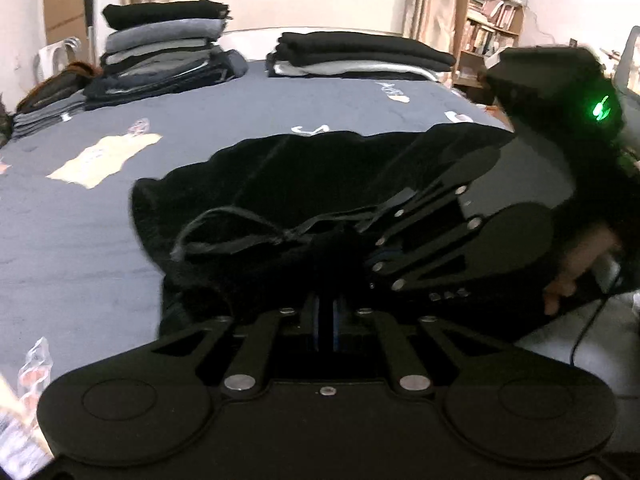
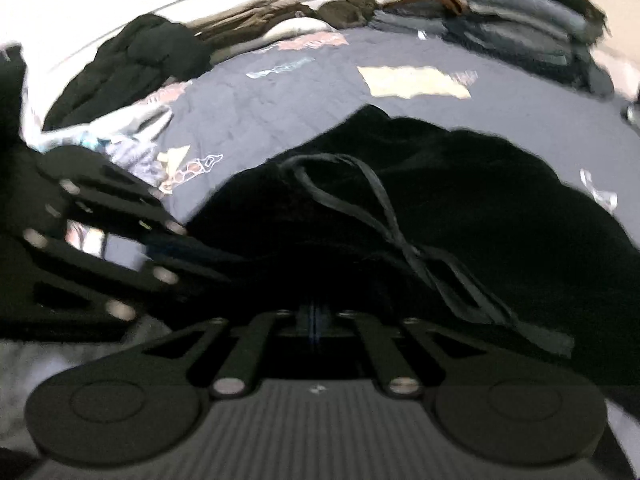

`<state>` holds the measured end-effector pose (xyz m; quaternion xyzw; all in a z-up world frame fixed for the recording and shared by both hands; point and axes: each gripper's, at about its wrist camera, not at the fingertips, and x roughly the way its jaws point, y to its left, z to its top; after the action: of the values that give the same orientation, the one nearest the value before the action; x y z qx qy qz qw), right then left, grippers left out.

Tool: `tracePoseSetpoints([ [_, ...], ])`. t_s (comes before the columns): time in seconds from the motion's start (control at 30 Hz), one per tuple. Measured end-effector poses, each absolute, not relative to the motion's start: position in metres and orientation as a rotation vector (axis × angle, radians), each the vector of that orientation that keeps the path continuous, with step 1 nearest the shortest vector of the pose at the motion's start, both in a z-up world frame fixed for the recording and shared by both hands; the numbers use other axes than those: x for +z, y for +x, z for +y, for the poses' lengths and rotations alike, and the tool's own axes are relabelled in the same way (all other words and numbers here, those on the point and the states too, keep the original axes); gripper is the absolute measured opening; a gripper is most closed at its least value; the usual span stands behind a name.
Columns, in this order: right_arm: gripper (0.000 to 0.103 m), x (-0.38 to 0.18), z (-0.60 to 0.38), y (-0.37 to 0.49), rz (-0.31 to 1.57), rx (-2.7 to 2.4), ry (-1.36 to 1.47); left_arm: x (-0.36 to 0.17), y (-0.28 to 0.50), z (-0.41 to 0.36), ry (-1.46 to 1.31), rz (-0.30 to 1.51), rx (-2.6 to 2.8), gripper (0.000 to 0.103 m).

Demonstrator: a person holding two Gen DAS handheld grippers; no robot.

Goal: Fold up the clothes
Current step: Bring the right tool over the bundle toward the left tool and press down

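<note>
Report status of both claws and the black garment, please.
Both claws, left and right, shut on black garment waistband. Drawstring loose on top. Nothing blocking.

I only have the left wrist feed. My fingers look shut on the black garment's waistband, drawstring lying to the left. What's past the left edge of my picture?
Observer: The right wrist view shows a crumpled black heap at the bed's far edge, unfolded.
Operator: Anything beside it?
Observer: Brown fabric, and something that looks like a cat; too blurred to be sure.
Operator: Is the right gripper closed?
Observer: Yes, the right gripper is shut on the black garment.
</note>
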<state>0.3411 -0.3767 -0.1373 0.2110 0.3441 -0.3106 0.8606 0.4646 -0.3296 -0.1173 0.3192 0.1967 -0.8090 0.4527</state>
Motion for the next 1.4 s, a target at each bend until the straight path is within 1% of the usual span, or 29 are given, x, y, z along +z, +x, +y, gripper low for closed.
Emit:
tracePoseSetpoints([
  [0.1,0.0,-0.139,-0.382,0.345,0.694,-0.691,0.509,-0.116,0.469,-0.318,0.791,0.501,-1.987,0.001],
  [0.13,0.0,-0.139,-0.383,0.342,0.671,-0.723,0.534,-0.115,0.469,-0.315,0.779,0.513,-1.991,0.001],
  [0.23,0.0,-0.145,-0.382,0.341,0.643,-0.795,0.578,-0.116,0.461,-0.316,0.792,0.477,-1.966,0.002],
  [0.33,0.0,-0.147,-0.381,0.344,0.669,-0.77,0.58,-0.118,0.457,-0.324,0.81,0.423,-1.901,0.011],
  [0.37,0.0,-0.147,-0.38,0.342,0.676,-0.762,0.574,-0.118,0.454,-0.327,0.814,0.406,-1.891,0.028],
  [0.4,0.0,-0.147,-0.381,0.339,0.675,-0.753,0.586,-0.118,0.452,-0.33,0.819,0.389,-1.882,0.033],
  [0.43,0.0,-0.147,-0.38,0.335,0.664,-0.749,0.604,-0.121,0.446,-0.333,0.848,0.36,-1.888,0.035],
  [0.5,0.0,-0.148,-0.381,0.332,0.66,-0.748,0.618,-0.127,0.432,-0.337,0.899,0.283,-1.888,0.035],
  [0.6,0.0,-0.147,-0.38,0.331,0.661,-0.749,0.615,-0.131,0.43,-0.35,0.881,0.315,-1.867,0.032],
  [0.63,0.0,-0.147,-0.381,0.33,0.659,-0.754,0.616,-0.132,0.429,-0.354,0.874,0.328,-1.86,0.025],
  [0.67,0.0,-0.146,-0.381,0.33,0.656,-0.759,0.618,-0.134,0.431,-0.358,0.869,0.341,-1.848,0.011],
  [0.77,0.0,-0.145,-0.383,0.328,0.647,-0.773,0.623,-0.131,0.446,-0.359,0.807,0.429,-1.861,0.008],
  [0.87,0.0,-0.143,-0.385,0.328,0.635,-0.777,0.635,-0.115,0.46,-0.343,0.702,0.54,-1.917,0.007],
  [0.97,0.0,-0.138,-0.381,0.336,0.639,-0.711,0.63,-0.105,0.466,-0.318,0.695,0.508,-1.948,0.007],
  [1.03,0.0,-0.138,-0.376,0.34,0.644,-0.657,0.637,-0.107,0.473,-0.304,0.692,0.526,-1.949,0.007],
  [1.17,0.0,-0.142,-0.365,0.349,0.655,-0.55,0.667,-0.119,0.475,-0.28,0.815,0.503,-1.922,0.007],
  [1.27,0.0,-0.158,-0.349,0.365,0.733,-0.486,0.608,-0.129,0.478,-0.267,0.925,0.474,-1.872,0.009],
  [1.33,0.0,-0.162,-0.342,0.368,0.732,-0.504,0.59,-0.12,0.482,-0.27,0.906,0.5,-1.854,0.011],
  [1.4,0.0,-0.162,-0.34,0.366,0.717,-0.517,0.587,-0.113,0.477,-0.282,0.918,0.481,-1.878,0.011],
])
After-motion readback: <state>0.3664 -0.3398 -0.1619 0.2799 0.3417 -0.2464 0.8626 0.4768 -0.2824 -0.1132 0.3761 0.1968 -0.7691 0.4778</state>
